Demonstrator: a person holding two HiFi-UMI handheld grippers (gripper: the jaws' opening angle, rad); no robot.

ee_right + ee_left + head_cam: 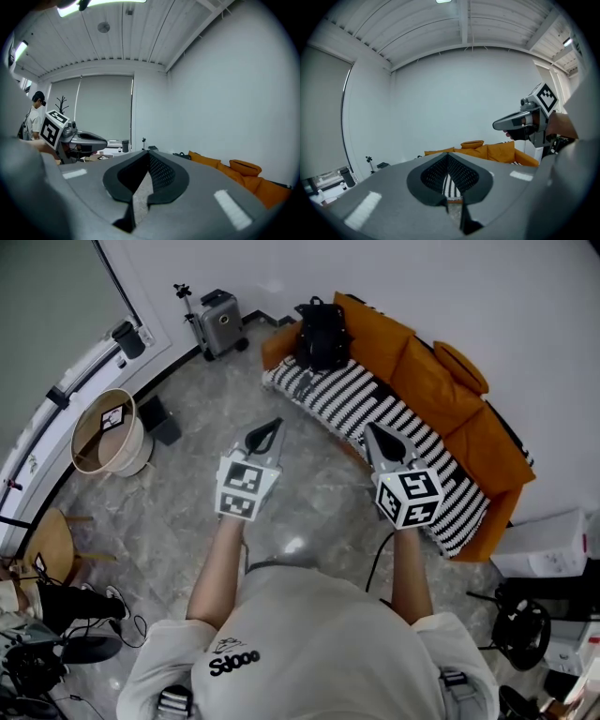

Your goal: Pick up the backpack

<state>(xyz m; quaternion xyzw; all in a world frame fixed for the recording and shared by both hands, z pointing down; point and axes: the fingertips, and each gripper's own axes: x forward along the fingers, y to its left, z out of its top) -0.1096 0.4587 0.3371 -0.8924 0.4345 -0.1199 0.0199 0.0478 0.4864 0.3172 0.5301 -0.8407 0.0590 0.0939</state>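
The black backpack stands upright at the left end of the orange sofa, on a black-and-white striped blanket. Both grippers are held out over the floor, well short of it. My left gripper is shut and empty, pointing toward the sofa's left end. My right gripper is also shut and empty, above the blanket's front edge. In the left gripper view the shut jaws frame the sofa, with the right gripper beside them. In the right gripper view the backpack is a small dark shape past the shut jaws.
A grey suitcase and a small tripod stand by the wall left of the sofa. A round basket and a black box sit on the marble floor at left. A wooden chair and cables are at lower left. A person stands far left.
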